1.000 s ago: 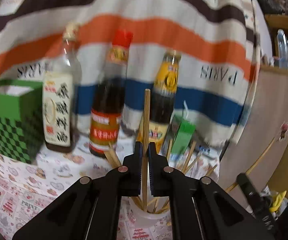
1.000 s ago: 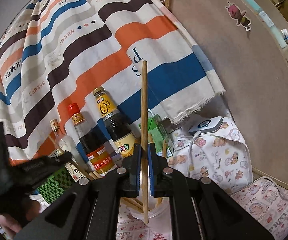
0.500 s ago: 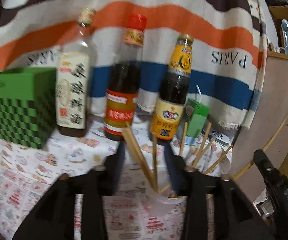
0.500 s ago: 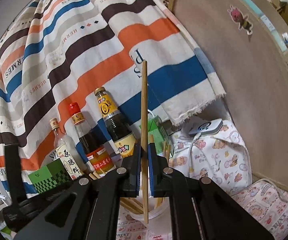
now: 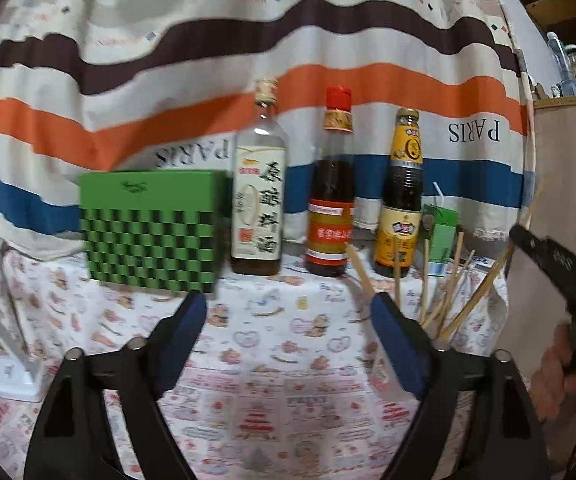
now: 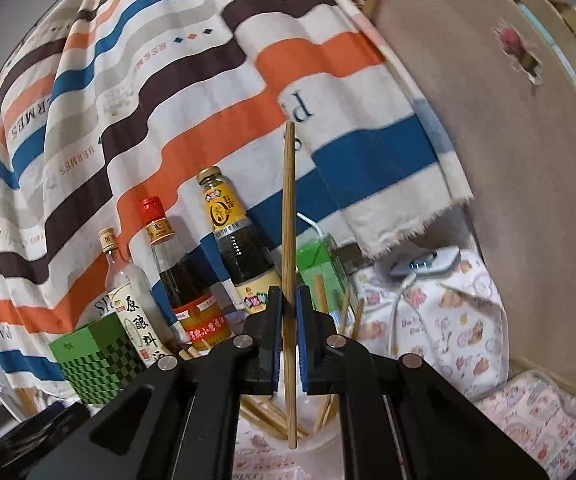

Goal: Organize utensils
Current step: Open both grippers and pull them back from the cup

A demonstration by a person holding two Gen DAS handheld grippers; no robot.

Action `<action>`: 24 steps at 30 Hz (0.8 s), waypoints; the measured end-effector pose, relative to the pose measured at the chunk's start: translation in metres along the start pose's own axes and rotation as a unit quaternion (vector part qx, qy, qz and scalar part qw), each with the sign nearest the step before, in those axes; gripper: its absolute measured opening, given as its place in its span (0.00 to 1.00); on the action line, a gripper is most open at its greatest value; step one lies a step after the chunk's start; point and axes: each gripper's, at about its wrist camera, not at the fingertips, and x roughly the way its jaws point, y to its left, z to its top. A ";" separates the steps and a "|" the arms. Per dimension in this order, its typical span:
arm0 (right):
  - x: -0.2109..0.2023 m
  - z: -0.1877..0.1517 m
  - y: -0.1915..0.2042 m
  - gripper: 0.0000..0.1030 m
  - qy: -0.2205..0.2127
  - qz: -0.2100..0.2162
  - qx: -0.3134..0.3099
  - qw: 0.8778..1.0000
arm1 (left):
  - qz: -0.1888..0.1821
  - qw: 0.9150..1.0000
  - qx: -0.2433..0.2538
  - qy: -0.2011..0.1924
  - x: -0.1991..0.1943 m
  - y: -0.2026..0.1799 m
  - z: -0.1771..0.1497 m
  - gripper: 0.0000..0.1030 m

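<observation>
Right gripper [image 6: 288, 326] was clamped on one upright chopstick [image 6: 289, 216], its lower tip over the clear cup [image 6: 328, 440] holding more chopsticks [image 5: 452, 280]. Left gripper [image 5: 288, 320] was opening, nothing between its jaws, to the left of that cup. Behind the cup stood three sauce bottles with Chinese labels [image 5: 259, 200] and a green checkered box [image 5: 152, 228]. The striped cloth [image 5: 248, 40] read "PARIS" and "HERMES"; the tablecloth [image 5: 272, 380] read "PRINT".

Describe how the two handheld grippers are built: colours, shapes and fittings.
Both look alike. The left gripper has matte black angular arms with triangular cut-outs, round silver pivot pins, and jaws lined with dark blue pads. The right gripper shows the same black linkage, silver pins and blue-edged pads. No cables or markings are visible on either.
</observation>
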 end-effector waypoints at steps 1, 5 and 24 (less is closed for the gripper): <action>0.004 0.000 0.004 0.07 0.000 -0.003 -0.012 1.000 | 0.005 1.000 0.004 -0.004 -0.003 0.002 -0.004 0.89; 0.022 -0.005 0.013 0.07 0.010 -0.018 -0.043 0.999 | 0.003 1.000 0.000 0.012 0.000 0.007 -0.019 0.94; 0.033 -0.055 0.024 0.36 0.161 0.005 -0.107 0.981 | 0.006 1.000 0.019 0.007 -0.002 0.000 -0.028 0.97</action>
